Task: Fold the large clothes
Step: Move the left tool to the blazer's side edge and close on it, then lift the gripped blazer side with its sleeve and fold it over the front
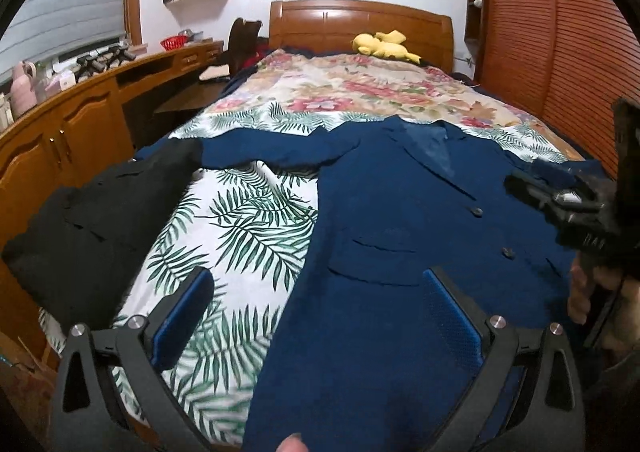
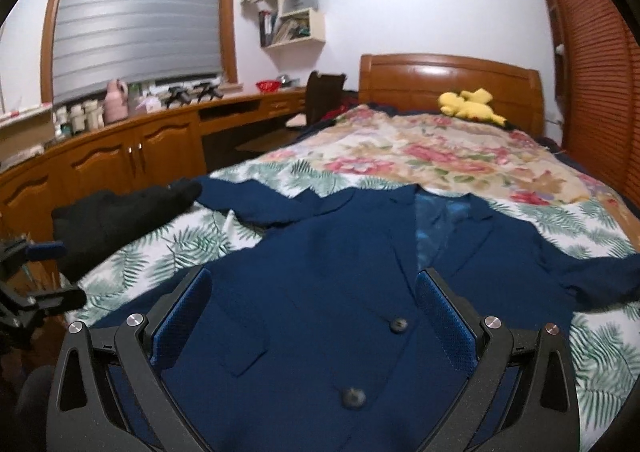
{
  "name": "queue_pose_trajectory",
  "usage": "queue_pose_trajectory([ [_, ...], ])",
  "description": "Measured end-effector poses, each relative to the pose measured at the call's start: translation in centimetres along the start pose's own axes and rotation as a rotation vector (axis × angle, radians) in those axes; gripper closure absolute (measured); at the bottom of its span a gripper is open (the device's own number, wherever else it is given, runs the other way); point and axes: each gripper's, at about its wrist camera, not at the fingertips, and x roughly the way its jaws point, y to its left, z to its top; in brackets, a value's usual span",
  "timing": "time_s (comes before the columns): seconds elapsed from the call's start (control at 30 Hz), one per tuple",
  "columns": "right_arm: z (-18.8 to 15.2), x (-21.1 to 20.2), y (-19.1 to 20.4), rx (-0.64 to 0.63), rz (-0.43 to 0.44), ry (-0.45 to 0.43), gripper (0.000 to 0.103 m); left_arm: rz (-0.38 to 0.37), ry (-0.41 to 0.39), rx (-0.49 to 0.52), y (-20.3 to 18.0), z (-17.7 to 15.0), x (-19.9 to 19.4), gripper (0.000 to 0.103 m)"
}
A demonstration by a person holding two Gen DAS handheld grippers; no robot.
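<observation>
A dark blue blazer (image 1: 400,212) lies face up and spread flat on the bed, buttons closed, collar toward the headboard; it also shows in the right wrist view (image 2: 340,272). Its left sleeve (image 1: 264,152) stretches out sideways. My left gripper (image 1: 320,292) is open and empty, hovering over the blazer's left hem edge. My right gripper (image 2: 312,292) is open and empty, above the blazer's front near the buttons (image 2: 399,325). The right gripper also appears at the right edge of the left wrist view (image 1: 560,200).
A black garment (image 1: 92,220) lies on the bed's left edge. The bed (image 1: 240,220) has a leaf-print sheet and a floral cover (image 1: 360,88). A yellow plush toy (image 1: 384,46) sits by the headboard. Wooden cabinets (image 1: 60,144) run along the left, a slatted wardrobe (image 1: 560,32) on the right.
</observation>
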Motion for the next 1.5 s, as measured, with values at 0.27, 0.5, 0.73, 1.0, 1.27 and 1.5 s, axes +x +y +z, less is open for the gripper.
queue_pose_trajectory([
  [0.27, -2.3, 4.6, -1.8, 0.021, 0.031, 0.115, 0.0, -0.009, 0.015, -0.014, 2.4, 3.2, 5.4, 0.0],
  [0.5, -2.2, 5.4, -2.8, -0.021, -0.02, 0.128, 0.0, -0.074, 0.053, -0.055, 4.7, 5.8, 11.6, 0.0],
  [0.73, -2.6, 6.6, -4.5, 0.013, -0.01, 0.152, 0.0, -0.066, 0.07, -0.072, 5.8, 9.3, 16.9, 0.001],
  [1.0, -3.3, 7.2, -4.8, 0.029, -0.013, 0.168, 0.0, -0.09, 0.154, -0.258, 9.2, 11.4, 23.9, 0.017],
  [1.27, -3.4, 7.2, -4.8, 0.022, -0.019, 0.158, 0.0, -0.05, 0.189, -0.361, 11.6, 12.0, 27.1, 0.051],
  [1.5, -3.5, 7.2, -4.7, 0.025, -0.023, 0.162, 0.0, -0.03, 0.213, -0.336, 11.4, 12.9, 28.5, 0.081],
])
